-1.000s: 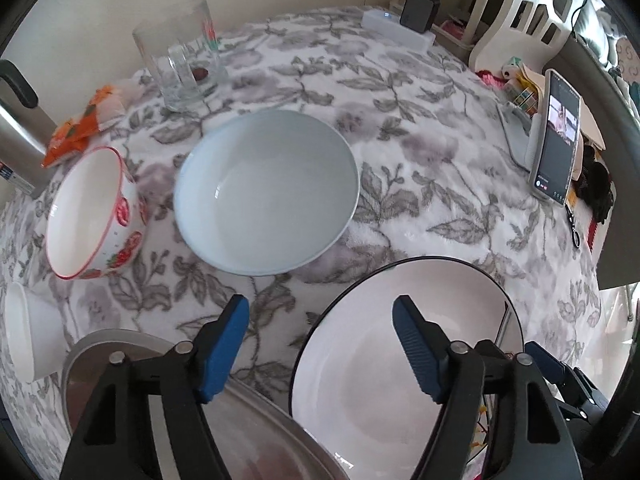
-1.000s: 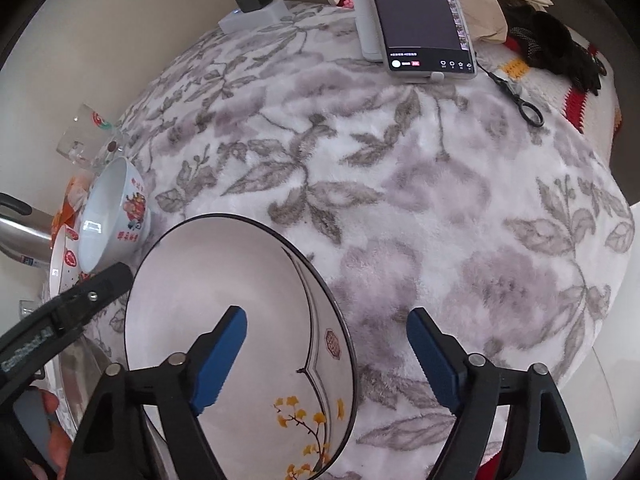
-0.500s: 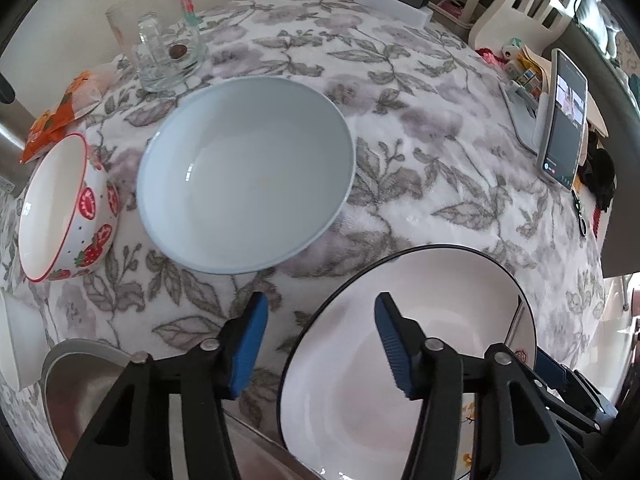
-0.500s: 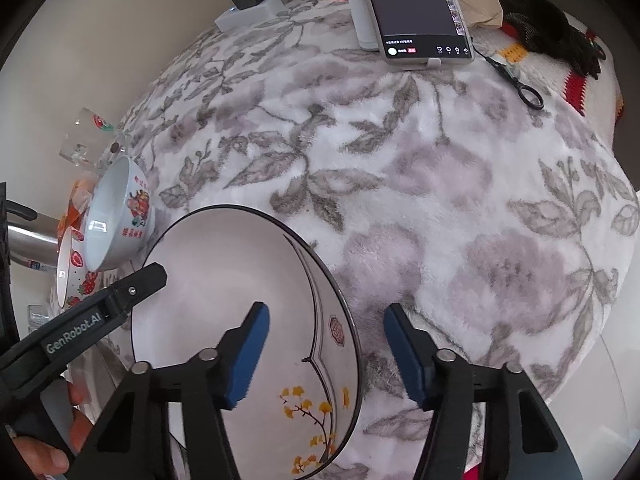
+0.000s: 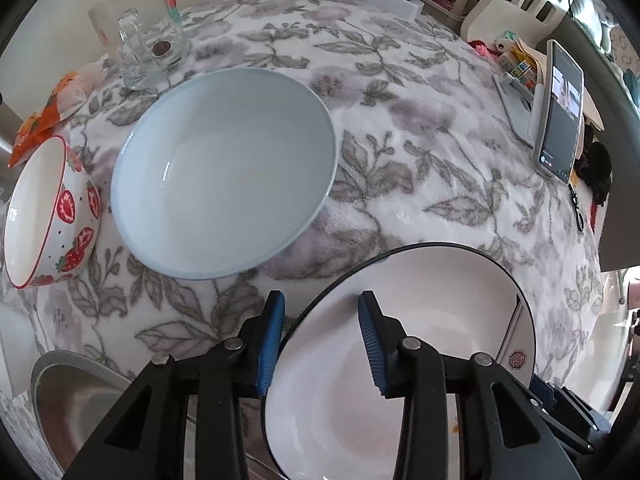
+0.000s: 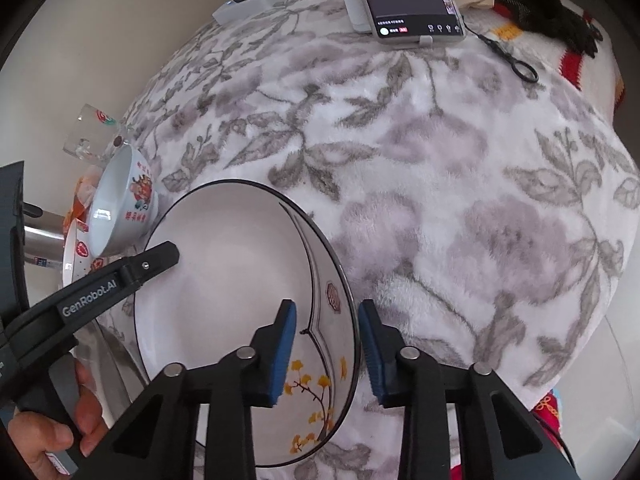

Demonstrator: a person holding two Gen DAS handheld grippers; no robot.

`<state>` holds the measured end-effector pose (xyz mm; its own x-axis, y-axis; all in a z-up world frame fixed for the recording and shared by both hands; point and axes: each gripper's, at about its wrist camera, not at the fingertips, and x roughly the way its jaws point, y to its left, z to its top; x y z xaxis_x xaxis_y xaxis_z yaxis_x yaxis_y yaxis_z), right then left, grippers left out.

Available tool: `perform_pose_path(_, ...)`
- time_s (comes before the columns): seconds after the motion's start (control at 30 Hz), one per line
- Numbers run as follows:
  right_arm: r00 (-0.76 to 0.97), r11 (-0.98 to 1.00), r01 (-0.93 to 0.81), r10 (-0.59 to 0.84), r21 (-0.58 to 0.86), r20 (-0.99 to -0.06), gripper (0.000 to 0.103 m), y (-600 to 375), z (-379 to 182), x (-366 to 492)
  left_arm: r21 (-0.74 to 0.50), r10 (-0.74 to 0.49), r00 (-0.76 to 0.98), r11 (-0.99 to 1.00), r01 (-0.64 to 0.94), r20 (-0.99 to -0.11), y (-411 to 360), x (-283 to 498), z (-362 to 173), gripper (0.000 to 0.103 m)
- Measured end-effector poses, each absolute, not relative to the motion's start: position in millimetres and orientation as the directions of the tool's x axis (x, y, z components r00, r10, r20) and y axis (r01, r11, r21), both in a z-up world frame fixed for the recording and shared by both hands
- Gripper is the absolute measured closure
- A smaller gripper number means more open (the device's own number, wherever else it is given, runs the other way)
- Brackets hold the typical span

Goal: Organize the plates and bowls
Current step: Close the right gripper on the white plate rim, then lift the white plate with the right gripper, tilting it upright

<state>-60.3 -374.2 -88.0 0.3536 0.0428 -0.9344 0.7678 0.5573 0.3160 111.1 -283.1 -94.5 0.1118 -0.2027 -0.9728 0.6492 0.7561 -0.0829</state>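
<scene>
Item: black-rimmed white plate [image 5: 420, 320], yellow blossom sprig painted inside, was set on the floral fleece cloth [image 5: 420, 168], nearest the cameras. Left gripper [image 5: 320, 340]: jaws had just been closing and straddled the plate's left rim; whether the blue pads pressed it could not be told. Right gripper [image 6: 327, 350]: jaws had just been closing astride the opposite rim, one pad inside, one outside; contact likewise could not be told. Pale blue bowl [image 5: 224, 168] was placed beyond the plate, apart from it. Strawberry-patterned bowl [image 5: 44, 216] was tilted just left of the blue bowl. Glass mug [image 5: 140, 28] was stood further back. Phone [image 5: 560, 108] was propped upright at the right edge.
</scene>
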Motion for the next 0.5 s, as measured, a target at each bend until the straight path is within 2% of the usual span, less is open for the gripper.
perform_pose_path(0.23,0.367,0.538,0.771,0.063,0.342,-0.928,0.081,-373.6,-88.1,-69.6,-0.093,-0.213,0.111,0.758,0.645,-0.971,-282.6,111.2,-94.3,0.065)
perform_pose_path(0.5,0.389,0.507,0.778,0.078,0.372,-0.918,0.081,-375.0,-89.6,-75.6,-0.101,-0.222,0.111,0.762,0.640,-0.969,-276.4,110.4,-90.9,0.067)
